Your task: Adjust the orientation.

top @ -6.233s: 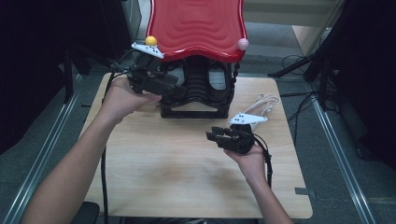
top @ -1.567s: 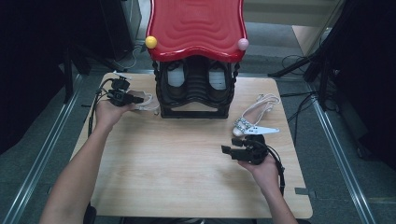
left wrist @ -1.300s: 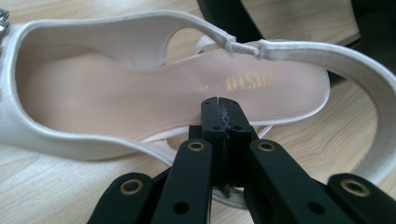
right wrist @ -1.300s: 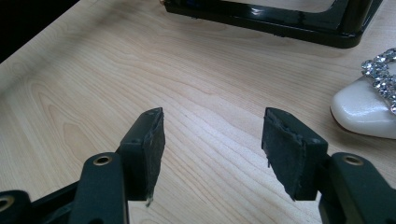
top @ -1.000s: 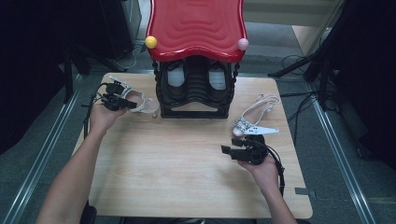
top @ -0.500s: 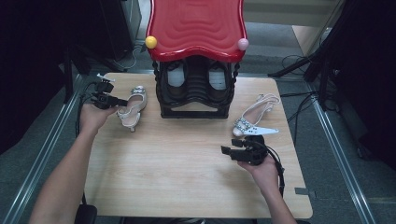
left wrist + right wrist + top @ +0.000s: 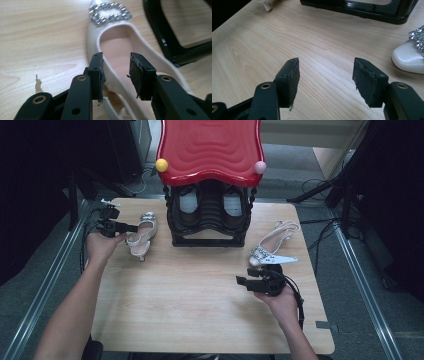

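Left shoe at the left jaws, right shoe lying free; both sets of jaws spread.

Left gripper [image 7: 116,75] open, one pad either side of the near side wall of the cream shoe [image 7: 117,47]; contact with the wall not determinable. Shoe's long axis running from the jaws toward 12 o'clock in the left gripper view, buckled toe farthest away, heel strap nearest. In the high view, same shoe [image 7: 141,234] lying on the wooden table [image 7: 200,305] at 9 o'clock of the black and red shoe rack [image 7: 210,180], just beside it. Right gripper [image 7: 325,80] spread wide over bare table, holding nothing. Second shoe [image 7: 272,245] at 3 o'clock of the rack, toe toward the right gripper [image 7: 250,282], lying at about 1 o'clock of those jaws, near but apart. Judged: left hand nearer its shoe.
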A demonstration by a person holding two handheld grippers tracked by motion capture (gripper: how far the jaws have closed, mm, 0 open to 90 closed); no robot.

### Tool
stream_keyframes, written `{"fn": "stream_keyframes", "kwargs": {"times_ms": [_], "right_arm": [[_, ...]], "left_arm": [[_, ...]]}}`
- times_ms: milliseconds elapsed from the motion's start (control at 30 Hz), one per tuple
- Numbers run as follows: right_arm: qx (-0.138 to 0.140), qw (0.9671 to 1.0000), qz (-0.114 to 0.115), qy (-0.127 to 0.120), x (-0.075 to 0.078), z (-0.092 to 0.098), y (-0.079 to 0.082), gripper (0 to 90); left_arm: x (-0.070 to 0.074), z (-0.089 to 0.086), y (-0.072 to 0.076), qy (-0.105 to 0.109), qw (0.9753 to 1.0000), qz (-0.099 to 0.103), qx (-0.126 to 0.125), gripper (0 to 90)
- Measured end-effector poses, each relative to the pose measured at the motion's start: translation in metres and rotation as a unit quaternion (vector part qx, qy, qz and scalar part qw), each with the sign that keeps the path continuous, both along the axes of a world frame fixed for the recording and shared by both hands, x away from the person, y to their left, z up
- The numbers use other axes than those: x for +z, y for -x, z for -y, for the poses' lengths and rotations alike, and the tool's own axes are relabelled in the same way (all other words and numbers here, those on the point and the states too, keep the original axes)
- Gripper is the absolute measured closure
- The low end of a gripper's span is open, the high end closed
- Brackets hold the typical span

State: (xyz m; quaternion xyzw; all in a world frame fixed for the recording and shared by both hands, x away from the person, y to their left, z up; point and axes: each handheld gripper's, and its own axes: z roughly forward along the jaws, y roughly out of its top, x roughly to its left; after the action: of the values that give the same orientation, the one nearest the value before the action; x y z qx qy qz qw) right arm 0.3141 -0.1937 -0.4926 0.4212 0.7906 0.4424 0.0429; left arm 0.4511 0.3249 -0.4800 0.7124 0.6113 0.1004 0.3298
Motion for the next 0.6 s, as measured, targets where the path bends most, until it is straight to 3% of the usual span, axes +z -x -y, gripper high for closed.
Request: {"fn": "stream_keyframes", "kwargs": {"times_ms": [167, 300, 333, 400, 533, 600], "right_arm": [[-0.001, 1.0, -0.002, 0.002, -0.001, 0.0, 0.0, 39.4], [0.0, 1.0, -0.001, 0.003, -0.001, 0.001, -0.001, 39.4], [-0.001, 1.0, -0.002, 0.003, -0.001, 0.001, -0.001, 39.4], [-0.001, 1.0, -0.003, 0.002, -0.001, 0.001, -0.001, 39.4], [-0.001, 1.0, -0.003, 0.002, -0.001, 0.002, -0.002, 39.4], [-0.001, 1.0, -0.004, 0.002, -0.002, 0.002, -0.002, 39.4]], "left_arm": [[-0.01, -0.003, -0.002, 0.006, 0.9998, -0.004, 0.016, 62.8], [-0.014, -0.001, -0.004, -0.008, 0.9997, -0.009, 0.022, 64.2], [-0.017, -0.001, -0.005, -0.022, 0.9993, -0.019, 0.023, 65.3], [-0.021, -0.002, -0.006, -0.02, 0.9992, -0.023, 0.026, 67.2], [-0.025, -0.003, -0.006, 0.003, 0.9993, -0.027, 0.026, 77.1], [-0.025, 0.0, -0.007, -0.002, 0.9993, -0.027, 0.026, 82.7]]}}
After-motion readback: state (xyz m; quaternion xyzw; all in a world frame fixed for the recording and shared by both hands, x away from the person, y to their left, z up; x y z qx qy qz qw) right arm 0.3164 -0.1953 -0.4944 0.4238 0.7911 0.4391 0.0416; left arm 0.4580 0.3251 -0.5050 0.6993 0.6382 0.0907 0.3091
